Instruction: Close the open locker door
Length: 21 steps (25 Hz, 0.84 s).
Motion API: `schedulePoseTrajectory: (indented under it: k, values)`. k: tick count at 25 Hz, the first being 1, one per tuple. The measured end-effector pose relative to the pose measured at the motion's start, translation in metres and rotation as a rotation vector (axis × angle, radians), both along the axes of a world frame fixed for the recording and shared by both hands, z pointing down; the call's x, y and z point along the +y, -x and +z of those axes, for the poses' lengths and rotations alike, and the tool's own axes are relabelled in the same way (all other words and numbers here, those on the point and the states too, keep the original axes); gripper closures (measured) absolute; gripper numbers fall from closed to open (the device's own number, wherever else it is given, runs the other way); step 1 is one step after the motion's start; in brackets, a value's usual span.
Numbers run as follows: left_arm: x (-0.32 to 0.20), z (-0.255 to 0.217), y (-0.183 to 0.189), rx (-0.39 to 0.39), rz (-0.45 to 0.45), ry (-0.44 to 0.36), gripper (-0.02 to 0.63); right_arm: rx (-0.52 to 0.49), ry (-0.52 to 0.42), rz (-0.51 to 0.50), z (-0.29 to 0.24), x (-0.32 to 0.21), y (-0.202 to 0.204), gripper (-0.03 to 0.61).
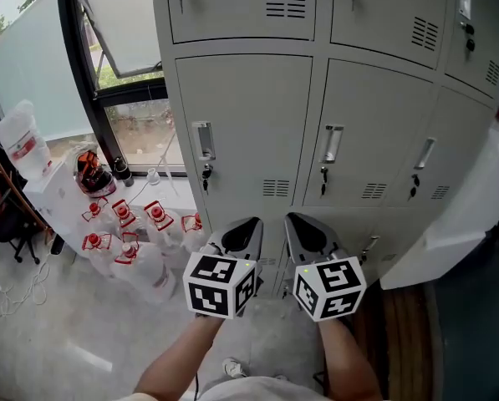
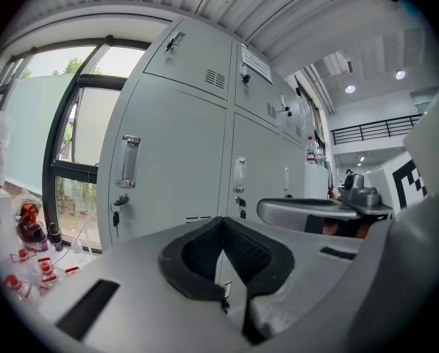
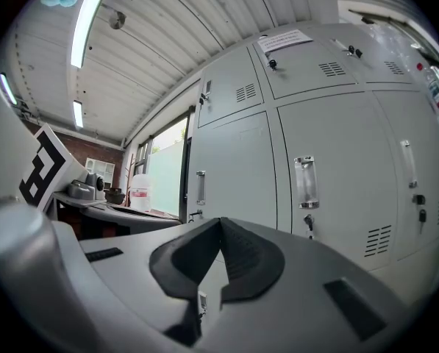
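Nearest the head camera, two forearms hold the left gripper (image 1: 242, 229) and the right gripper (image 1: 304, 224) side by side, both aimed at the grey lockers (image 1: 249, 124). The open locker door (image 1: 450, 224) juts out as a pale slab to the right of the right gripper, apart from it. Its hinge side is not clear. Bottles (image 1: 124, 232) stand on the floor at the left.

In the left gripper view, the left gripper (image 2: 223, 224) has its jaws pressed together on nothing, facing shut doors.

The right gripper view shows the right gripper (image 3: 220, 223) the same: jaws together and empty, with only shut doors ahead.

Closing it well likely means swinging the right gripper round to the door's outer face. Pressing near its free edge with the jaws kept together, it would follow the door's arc until flush.
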<state>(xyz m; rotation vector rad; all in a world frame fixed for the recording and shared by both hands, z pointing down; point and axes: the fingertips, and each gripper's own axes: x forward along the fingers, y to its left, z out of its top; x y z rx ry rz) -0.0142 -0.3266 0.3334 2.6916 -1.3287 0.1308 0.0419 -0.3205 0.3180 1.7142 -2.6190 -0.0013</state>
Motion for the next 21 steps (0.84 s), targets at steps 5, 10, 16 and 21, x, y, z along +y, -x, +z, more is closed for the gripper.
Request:
schedulePoseTrajectory:
  k: [5,10,16,21]
  values:
    - [0.008,0.000,-0.008,-0.004,-0.009,0.000,0.607,0.003,0.001,-0.019,0.001,0.009,-0.008,0.572]
    - [0.014,0.001,-0.015,-0.012,-0.015,-0.001,0.607,0.002,0.004,-0.026,0.004,0.016,-0.014,0.572]
    - [0.020,0.004,-0.022,-0.017,-0.017,0.002,0.607,-0.004,0.006,-0.027,0.007,0.021,-0.021,0.572]
    - [0.025,0.006,-0.029,-0.021,-0.014,0.005,0.607,-0.005,0.007,-0.027,0.008,0.025,-0.027,0.572]
